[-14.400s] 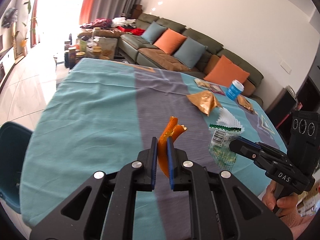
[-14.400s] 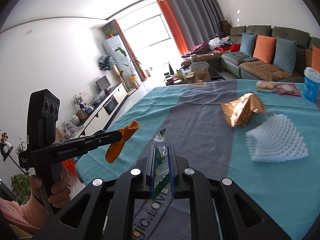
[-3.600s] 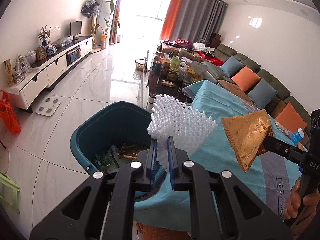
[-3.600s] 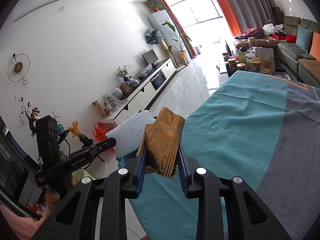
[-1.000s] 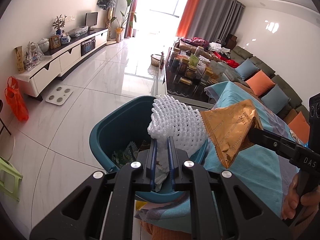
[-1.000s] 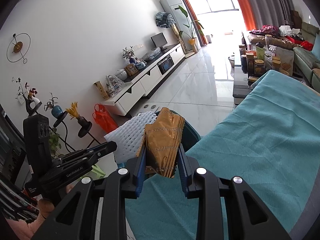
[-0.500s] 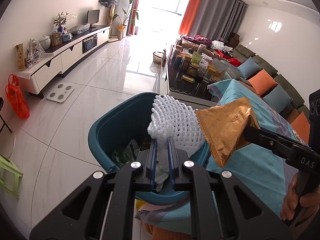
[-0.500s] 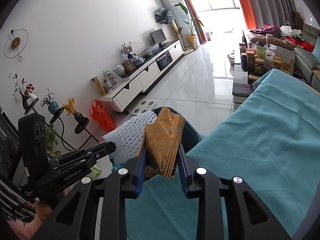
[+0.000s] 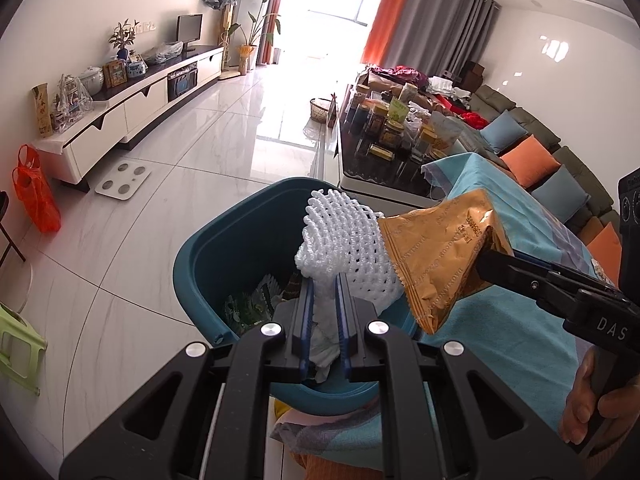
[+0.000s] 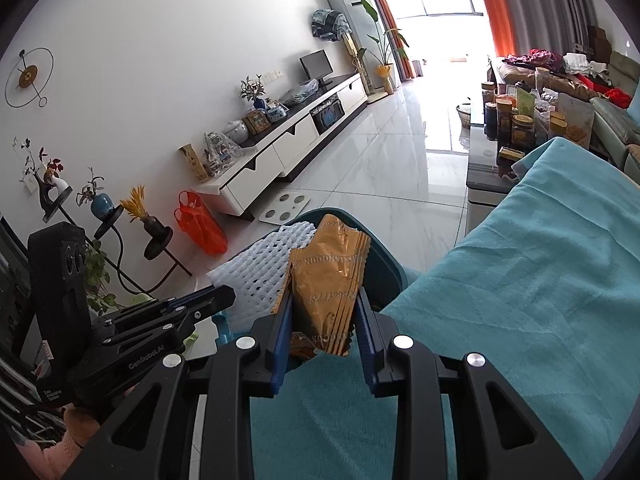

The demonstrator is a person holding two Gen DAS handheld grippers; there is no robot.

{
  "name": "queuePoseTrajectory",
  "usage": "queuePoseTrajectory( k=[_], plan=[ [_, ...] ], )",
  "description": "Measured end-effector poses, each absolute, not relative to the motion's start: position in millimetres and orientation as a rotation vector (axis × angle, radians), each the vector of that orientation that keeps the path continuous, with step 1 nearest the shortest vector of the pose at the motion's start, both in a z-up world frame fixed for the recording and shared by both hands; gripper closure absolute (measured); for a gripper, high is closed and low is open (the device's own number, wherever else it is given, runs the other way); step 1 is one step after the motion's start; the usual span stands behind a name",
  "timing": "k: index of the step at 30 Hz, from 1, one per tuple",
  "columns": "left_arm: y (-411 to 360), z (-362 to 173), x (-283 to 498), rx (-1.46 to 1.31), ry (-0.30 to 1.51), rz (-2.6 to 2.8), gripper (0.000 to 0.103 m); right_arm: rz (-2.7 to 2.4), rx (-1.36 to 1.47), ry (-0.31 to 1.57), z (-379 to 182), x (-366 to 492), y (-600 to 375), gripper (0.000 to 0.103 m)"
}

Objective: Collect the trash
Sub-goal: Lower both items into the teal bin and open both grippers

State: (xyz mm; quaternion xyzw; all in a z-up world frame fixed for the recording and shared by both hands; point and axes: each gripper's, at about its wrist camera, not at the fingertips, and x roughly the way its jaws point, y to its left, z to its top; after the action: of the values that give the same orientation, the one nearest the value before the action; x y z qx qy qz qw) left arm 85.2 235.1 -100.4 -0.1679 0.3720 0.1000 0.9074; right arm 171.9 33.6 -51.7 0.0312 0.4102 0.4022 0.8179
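Note:
My left gripper (image 9: 323,288) is shut on a white foam net sleeve (image 9: 344,248) and holds it over the mouth of the teal trash bin (image 9: 224,240). The bin holds wrappers and other trash. My right gripper (image 10: 322,300) is shut on a gold snack bag (image 10: 328,280) and holds it just beside the foam net (image 10: 260,280), above the bin's rim (image 10: 384,264) near the table edge. The right gripper also shows in the left wrist view (image 9: 484,264), holding the gold bag (image 9: 432,256). The left gripper shows in the right wrist view (image 10: 224,298).
The table with the teal cloth (image 10: 540,280) lies to the right of the bin. A glass coffee table with jars (image 9: 392,136) stands behind it. A white TV cabinet (image 9: 132,108), an orange bag (image 9: 36,196), a floor scale (image 9: 124,180) and a green stool (image 9: 16,344) stand on the tiled floor.
Both grippers have moved a little further over the bin with their loads still held. The bin now sits more centrally under the foam net.

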Motion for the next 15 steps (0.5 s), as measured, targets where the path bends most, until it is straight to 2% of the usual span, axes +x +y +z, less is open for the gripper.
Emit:
queuePoseTrajectory(
  k=[15],
  plan=[
    [233, -116, 99, -0.348, 0.806, 0.227, 0.091, 0.843, 0.007, 0.907, -60, 174, 55, 0.072]
  ],
)
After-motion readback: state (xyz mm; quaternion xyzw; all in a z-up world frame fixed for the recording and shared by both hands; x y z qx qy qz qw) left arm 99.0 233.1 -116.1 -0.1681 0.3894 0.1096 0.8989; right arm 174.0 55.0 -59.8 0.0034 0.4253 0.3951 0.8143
